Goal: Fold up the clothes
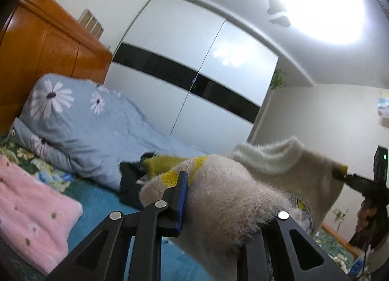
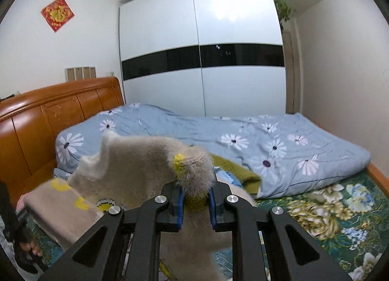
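Note:
A fluffy cream sweater (image 1: 279,166) with yellow bands hangs stretched between both grippers above the bed. In the left wrist view my left gripper (image 1: 228,188) is shut on a thick bunch of it; the blue-padded left finger (image 1: 182,196) shows, and the fabric hides the other finger. Far right, my right gripper (image 1: 339,173) pinches the sweater's other corner, with a hand (image 1: 363,219) behind it. In the right wrist view my right gripper (image 2: 195,193) is shut on a fold of the sweater (image 2: 136,159). The left gripper (image 2: 12,222) is a dark blur at the left edge.
A blue daisy-print duvet (image 2: 279,145) lies heaped across the bed's far side. A folded pink garment (image 1: 31,208), a dark garment (image 1: 131,183) and an olive one (image 2: 243,171) lie on the floral sheet (image 2: 328,210). Wooden headboard (image 2: 48,115) left, white wardrobe (image 2: 201,38) behind.

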The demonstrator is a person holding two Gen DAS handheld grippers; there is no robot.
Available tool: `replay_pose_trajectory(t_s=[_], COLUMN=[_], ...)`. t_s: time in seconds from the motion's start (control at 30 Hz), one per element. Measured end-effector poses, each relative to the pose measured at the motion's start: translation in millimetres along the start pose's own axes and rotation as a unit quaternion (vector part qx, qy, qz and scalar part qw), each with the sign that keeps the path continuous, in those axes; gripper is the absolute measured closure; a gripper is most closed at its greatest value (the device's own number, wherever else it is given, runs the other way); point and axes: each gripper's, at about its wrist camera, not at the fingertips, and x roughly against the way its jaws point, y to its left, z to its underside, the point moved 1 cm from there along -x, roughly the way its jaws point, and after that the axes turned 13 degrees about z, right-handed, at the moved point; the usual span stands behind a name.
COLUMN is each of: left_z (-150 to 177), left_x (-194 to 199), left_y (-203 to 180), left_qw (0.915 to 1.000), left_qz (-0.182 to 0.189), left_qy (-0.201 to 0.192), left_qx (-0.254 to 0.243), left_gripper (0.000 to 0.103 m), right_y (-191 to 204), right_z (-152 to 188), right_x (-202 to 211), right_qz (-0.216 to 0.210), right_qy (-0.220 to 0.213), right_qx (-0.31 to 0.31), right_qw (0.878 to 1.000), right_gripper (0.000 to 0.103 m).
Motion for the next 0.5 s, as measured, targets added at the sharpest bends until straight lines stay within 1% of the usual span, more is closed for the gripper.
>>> replay_pose_trajectory(t_s=[0.13, 0.27, 0.33, 0.4, 0.5], left_z=[-14.9, -36.2, -46.3, -56.3, -68.0], left_x=[29.7, 56.9, 67.1, 73.4, 68.1], left_y=[-28.9, -55.7, -64.6, -69.7, -64.3], left_qw=[0.9990, 0.9961, 0.9950, 0.9934, 0.9927], left_qz=[0.040, 0.073, 0.085, 0.101, 0.111], left_qy=[-0.013, -0.031, -0.035, -0.040, -0.040], left_qx=[-0.012, -0.038, -0.038, -0.037, -0.026], left_gripper=[0.084, 0.084, 0.084, 0.084, 0.084], right_y=[-11.7, -21.3, -24.4, -27.7, -34.0], right_z=[2.3, 3.7, 2.5, -1.5, -13.2], right_x=[41.3, 80.8, 98.9, 115.1, 131.7], right_qz=[-0.002, -0.007, -0.009, -0.009, -0.002], right_qy=[-0.023, -0.049, -0.060, -0.070, -0.090], right_qx=[-0.004, -0.005, -0.005, -0.009, -0.016], right_qw=[1.000, 0.999, 0.998, 0.998, 0.996], right_gripper=[0.087, 0.087, 0.087, 0.088, 0.088])
